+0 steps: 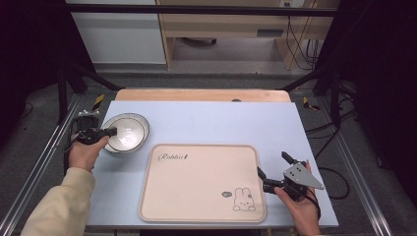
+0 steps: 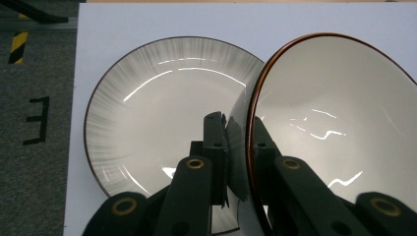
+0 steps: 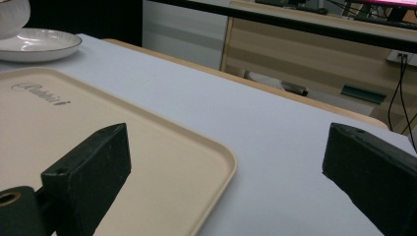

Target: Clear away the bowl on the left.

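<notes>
The left gripper [image 2: 236, 147] clamps its jaws on the rim of a bowl [image 2: 334, 128], glossy white inside with a thin brown edge, tilted on its side. It hangs just above a pale plate [image 2: 147, 108] with grey brushed streaks and a dark rim, at the left of the blue-topped bench [image 1: 221, 118]. Well apart, the right gripper [image 1: 273, 172] holds its jaws wide with nothing between them, at the right edge of a beige tray [image 1: 196, 187] bearing a rabbit drawing.
</notes>
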A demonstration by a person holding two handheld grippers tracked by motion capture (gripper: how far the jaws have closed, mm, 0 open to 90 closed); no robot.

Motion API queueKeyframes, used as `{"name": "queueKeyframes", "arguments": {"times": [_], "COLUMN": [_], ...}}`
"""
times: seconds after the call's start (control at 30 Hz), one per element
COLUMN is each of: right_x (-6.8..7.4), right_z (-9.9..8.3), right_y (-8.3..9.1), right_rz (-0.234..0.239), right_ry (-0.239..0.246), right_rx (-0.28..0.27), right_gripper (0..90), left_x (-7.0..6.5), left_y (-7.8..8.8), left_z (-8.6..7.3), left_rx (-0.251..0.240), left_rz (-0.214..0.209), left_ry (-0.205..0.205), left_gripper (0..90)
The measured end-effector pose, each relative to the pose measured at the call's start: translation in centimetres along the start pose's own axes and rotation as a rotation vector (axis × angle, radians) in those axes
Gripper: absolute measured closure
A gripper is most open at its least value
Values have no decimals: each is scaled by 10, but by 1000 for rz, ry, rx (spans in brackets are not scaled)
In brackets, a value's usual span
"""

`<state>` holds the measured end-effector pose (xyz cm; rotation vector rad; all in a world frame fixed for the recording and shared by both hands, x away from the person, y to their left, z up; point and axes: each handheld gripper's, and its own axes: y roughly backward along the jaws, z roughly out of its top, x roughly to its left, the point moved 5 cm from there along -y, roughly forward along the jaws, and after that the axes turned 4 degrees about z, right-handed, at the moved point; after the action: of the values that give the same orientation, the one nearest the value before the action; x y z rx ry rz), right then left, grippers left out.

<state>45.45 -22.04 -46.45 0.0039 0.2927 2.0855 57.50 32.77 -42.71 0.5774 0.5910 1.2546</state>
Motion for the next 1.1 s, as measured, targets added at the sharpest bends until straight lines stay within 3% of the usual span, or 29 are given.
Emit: {"name": "queueKeyframes", "arguments": {"times": [0.47,0.6,0.87,1.1], "right_x": [-8,-9,-10,-9], "right_z": [2,2,2,6], "right_y": [4,5,7,10], "right_rz": [-46,-46,-58,-54], "right_ry": [5,4,-15,10], "right_rx": [-23,-30,-37,-52], "right_gripper": [61,66,67,68], "left_x": [-17,-24,-47,-70], "left_y": [11,9,8,13], "left_z": [2,1,4,5], "left_rx": [-23,-10,4,-6], "left_rz": [-54,-67,-91,-123], "left_ry": [-20,-41,-93,-128], "left_gripper": [826,826,826,826]}}
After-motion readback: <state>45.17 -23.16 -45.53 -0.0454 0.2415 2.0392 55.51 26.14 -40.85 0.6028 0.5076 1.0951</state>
